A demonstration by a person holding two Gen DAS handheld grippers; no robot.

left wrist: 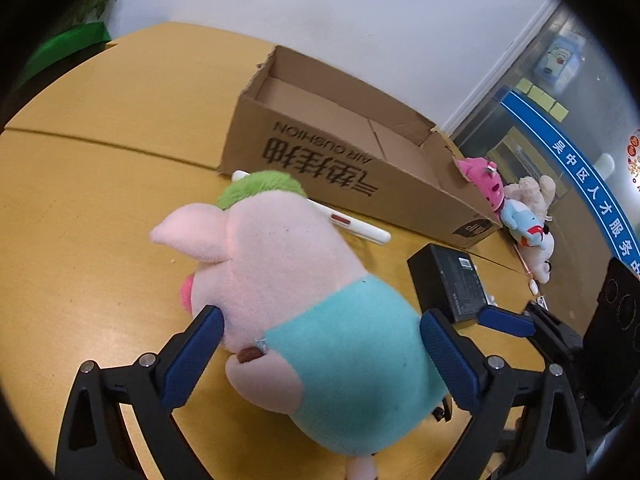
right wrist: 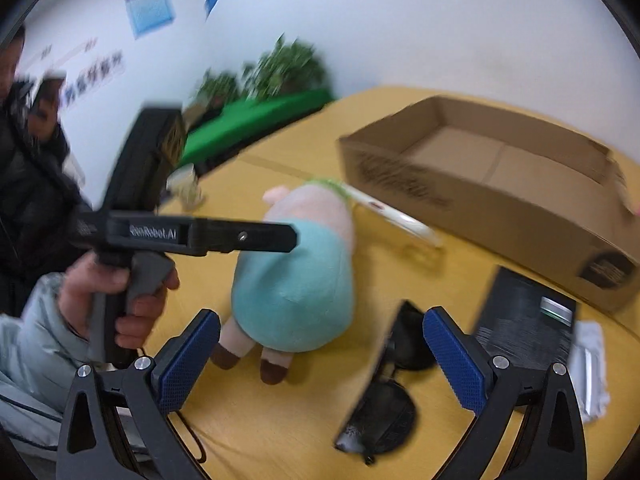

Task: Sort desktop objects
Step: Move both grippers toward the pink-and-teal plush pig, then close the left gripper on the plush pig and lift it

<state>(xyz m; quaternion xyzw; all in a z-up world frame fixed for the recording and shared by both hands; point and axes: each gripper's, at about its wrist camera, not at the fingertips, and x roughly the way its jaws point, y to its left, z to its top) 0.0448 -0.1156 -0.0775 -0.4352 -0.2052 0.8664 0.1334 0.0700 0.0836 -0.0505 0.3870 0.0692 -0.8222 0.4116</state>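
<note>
The plush pig [left wrist: 304, 304] lies on the bench just before the cardboard box [left wrist: 360, 172], its long axis pointing boxward, between the left hand-held gripper [left wrist: 320, 344]'s spread fingers, the nearer one; the right hand-held gripper [right wrist: 320, 356] gapes empty.

Black hand-held gripper [left wrist: 320, 344], blue ribbed pads [left wrist: 448, 360]

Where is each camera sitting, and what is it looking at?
Left wrist: on the left hand-held gripper, looking down over the plush pig toward the cardboard box; its own two blue-padded fingers flank the pig.
Right wrist: on the right hand-held gripper, looking across the table from beside the sunglasses; it shows its own open fingers, plus the person's hand holding the other gripper.
Shared: pig, box, white pen, black box.
</note>
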